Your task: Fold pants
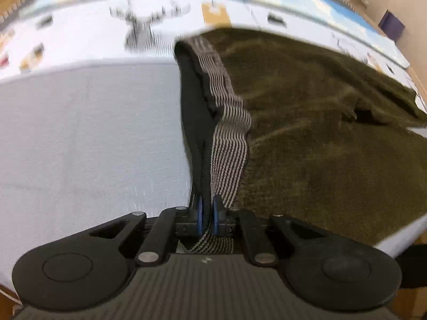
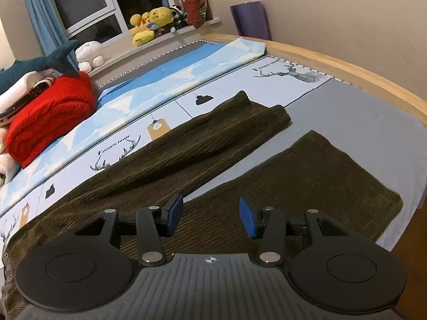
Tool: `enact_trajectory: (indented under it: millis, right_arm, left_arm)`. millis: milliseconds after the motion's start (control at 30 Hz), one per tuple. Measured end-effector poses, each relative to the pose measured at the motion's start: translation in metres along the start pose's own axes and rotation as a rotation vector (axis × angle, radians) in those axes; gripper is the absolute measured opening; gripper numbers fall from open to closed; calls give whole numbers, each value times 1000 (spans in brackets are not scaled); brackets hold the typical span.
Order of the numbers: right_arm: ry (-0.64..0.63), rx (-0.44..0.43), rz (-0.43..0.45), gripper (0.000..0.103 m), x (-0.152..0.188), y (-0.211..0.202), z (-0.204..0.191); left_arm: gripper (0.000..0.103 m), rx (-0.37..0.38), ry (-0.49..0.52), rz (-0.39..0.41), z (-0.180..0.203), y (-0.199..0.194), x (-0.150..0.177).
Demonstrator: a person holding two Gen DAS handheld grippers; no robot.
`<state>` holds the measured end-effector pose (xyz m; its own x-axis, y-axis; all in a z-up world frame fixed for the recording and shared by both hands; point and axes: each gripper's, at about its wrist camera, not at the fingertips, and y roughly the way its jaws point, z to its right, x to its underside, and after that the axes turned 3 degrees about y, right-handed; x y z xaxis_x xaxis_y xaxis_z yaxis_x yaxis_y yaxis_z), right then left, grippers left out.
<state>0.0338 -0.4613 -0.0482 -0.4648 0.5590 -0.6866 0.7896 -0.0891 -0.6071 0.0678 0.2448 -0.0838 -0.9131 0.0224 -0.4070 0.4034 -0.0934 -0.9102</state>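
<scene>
Dark olive corduroy pants (image 2: 186, 149) lie spread on the bed with both legs pointing away; the far leg (image 2: 226, 122) is rumpled, the near leg (image 2: 320, 176) lies flat. In the left wrist view the pants (image 1: 307, 133) fill the right half, with a striped elastic waistband (image 1: 229, 154) running toward me. My left gripper (image 1: 207, 214) is shut on the waistband at its near end. My right gripper (image 2: 210, 216) is open and empty, hovering above the upper part of the pants between the legs.
The bed has a grey sheet (image 1: 80, 133) and a white-and-blue printed cover (image 2: 160, 90). A red blanket (image 2: 50, 117), plush toys (image 2: 149, 24) and a shark toy (image 2: 32, 66) sit at the far side. A wooden bed edge (image 2: 360, 69) runs on the right.
</scene>
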Motion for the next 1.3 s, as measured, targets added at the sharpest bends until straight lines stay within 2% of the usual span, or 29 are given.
enact_trajectory:
  millis: [33,100,167,233,300,367,400,433,533,567,600,633,733,833,933,1000,1067,1200,1300]
  right_arm:
    - [-4,-1,-1,49,0,0,1]
    - [-3,-1,-5,49,-1,0,4]
    - [-4,1,-15,49,-2,2,7]
    - [-5,3,-23,49,-2,4,8]
    - [-10,3,-27,49,-2,6,8]
    - [-13,1,-28,49,-2,7,6]
    - [-14,-2,-29,49,-2,7,5]
    - [-16,-5,-30,49,-2,7,3]
    - [-32,-19,-33,49,-1,9,2]
    - [-41,-26,-33,49,-1,9,0]
    - [-50,-31,-33,49,0,9,-1]
    - [-60,-35,-31,49,0,9,-3]
    - [-86,-42,-24,49,0,10,-8]
    - [-101,-44,-2,49,-1,11,-13]
    - [-120,-51,52,49,-2,9,-22]
    - [-155,-45,97,49,-1,7,-29]
    - [-194,-34,123,49,-1,7,-36]
    - [-244,-34,136,49,-1,10,-48]
    - [-265,-49,133,49,-3,13,-56]
  left_arm:
    - [13,-7,5,-18,1,2,0]
    - [15,-28,7,16,3,-4,-4]
    - [15,-58,28,128,10,-21,-9]
    - [15,22,56,186,19,-29,-11]
    - [19,71,112,144,32,-21,-12]
    - [18,3,203,-11,48,7,-9]
    - [18,-36,235,-63,51,18,-6]
    - [19,-40,253,-45,54,17,-8]
    - [22,23,135,55,44,-4,-20]
    - [26,46,98,94,40,-11,-23]
    - [34,51,71,124,38,-16,-26]
    - [38,43,51,142,37,-19,-28]
    - [45,-12,55,157,45,-18,-36]
    - [46,-88,91,196,53,-17,-39]
    - [47,-98,74,254,51,-16,-41]
    - [55,-105,58,302,52,-17,-43]
    - [56,-126,62,338,56,-20,-44]
    - [56,-145,68,354,61,-20,-49]
    - [56,-121,45,367,62,-19,-56]
